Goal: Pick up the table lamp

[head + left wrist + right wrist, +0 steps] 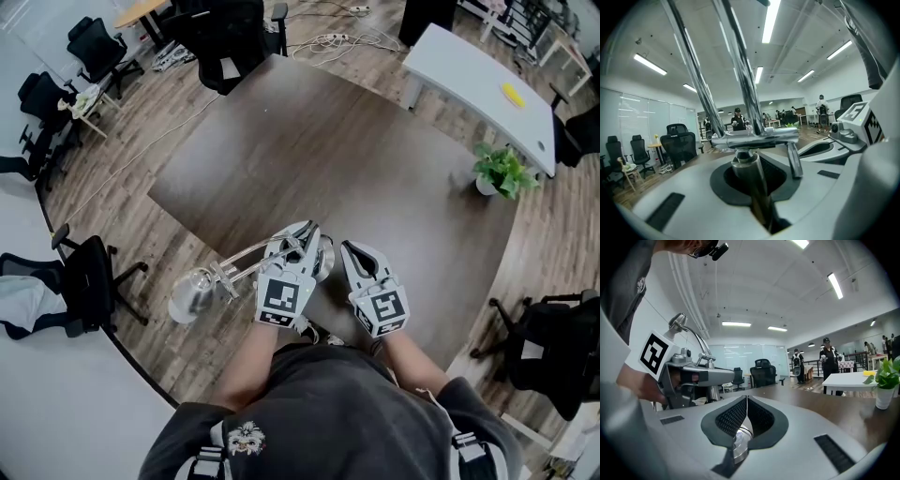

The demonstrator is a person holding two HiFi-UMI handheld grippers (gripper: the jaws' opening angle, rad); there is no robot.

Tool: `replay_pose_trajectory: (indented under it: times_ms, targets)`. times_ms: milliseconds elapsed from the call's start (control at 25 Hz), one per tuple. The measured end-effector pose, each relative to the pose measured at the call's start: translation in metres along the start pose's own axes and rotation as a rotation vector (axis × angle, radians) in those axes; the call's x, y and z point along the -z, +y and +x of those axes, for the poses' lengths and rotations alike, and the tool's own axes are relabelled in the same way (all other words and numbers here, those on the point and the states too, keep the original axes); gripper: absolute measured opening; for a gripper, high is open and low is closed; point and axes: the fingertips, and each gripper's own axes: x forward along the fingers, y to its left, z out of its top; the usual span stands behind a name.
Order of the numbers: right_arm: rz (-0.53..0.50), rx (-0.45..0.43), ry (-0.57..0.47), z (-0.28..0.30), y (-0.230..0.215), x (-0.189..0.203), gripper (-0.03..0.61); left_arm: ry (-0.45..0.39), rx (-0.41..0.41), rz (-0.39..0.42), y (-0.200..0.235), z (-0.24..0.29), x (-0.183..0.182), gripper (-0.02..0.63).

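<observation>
The table lamp is chrome. Its round head (192,292) hangs out past the table's near left edge, and its thin arm (246,255) runs to my left gripper (305,230). In the left gripper view my left gripper (754,187) is shut on the lamp's upright stem (749,171), just below a cross joint (759,136). My right gripper (347,247) sits close beside it on the right. Its pads (733,416) meet at the tips, and a round chrome piece of the lamp (739,442) is pinched between them further back.
The big dark table (375,159) stretches ahead, with a potted plant (502,172) at its right edge. A white table (478,80) stands beyond. Black office chairs (89,277) stand on the wooden floor to the left and at the far side (225,37).
</observation>
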Motion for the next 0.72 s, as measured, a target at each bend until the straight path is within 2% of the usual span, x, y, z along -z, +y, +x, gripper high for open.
replay_pose_trajectory:
  times_ms: [200,480,720]
  targets:
    - [0.002,-0.026,-0.069,0.001,0.009,-0.027,0.028,0.009,-0.033,-0.003,0.019,-0.01,-0.028,0.043]
    - [-0.026,-0.041,-0.172,0.001,0.008,-0.086,0.028,-0.005,-0.06,0.011,0.03,-0.023,-0.054,0.043]
    - [-0.052,0.021,-0.132,-0.004,0.009,-0.126,0.028,-0.007,-0.078,0.009,0.033,-0.035,-0.062,0.043]
